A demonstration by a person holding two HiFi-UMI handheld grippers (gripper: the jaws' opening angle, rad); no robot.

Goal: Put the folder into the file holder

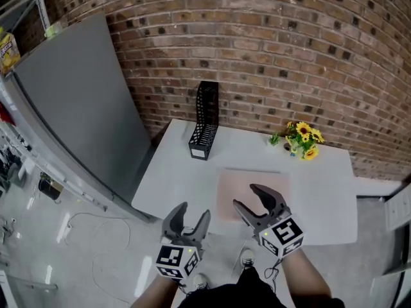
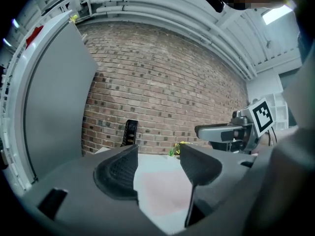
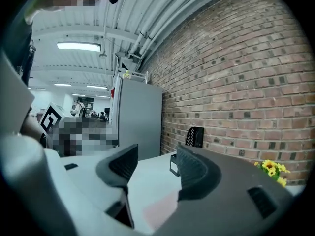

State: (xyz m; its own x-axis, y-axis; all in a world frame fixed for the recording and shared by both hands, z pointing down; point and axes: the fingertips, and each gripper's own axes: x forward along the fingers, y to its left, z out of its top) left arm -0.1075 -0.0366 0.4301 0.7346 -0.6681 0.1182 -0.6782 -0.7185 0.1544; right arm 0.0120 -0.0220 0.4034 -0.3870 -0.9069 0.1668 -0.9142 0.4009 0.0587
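Observation:
A pale pink folder (image 1: 250,194) lies flat on the white table (image 1: 321,191), near its front edge. A black mesh file holder (image 1: 205,129) stands upright at the table's back left, near the brick wall. My left gripper (image 1: 186,221) hovers open off the table's front edge, left of the folder, with nothing between its jaws. My right gripper (image 1: 259,202) is open above the folder's front part, also empty. In the left gripper view the folder (image 2: 165,191) lies beyond the left gripper (image 2: 158,167) and the file holder (image 2: 130,132) stands far back. The right gripper view shows the right gripper (image 3: 156,168), the folder (image 3: 160,208) and the holder (image 3: 193,137).
A small bunch of yellow sunflowers (image 1: 300,140) sits at the table's back right. A tall grey cabinet (image 1: 83,108) stands left of the table. A brick wall (image 1: 289,56) runs behind it. Cables lie on the floor at the left.

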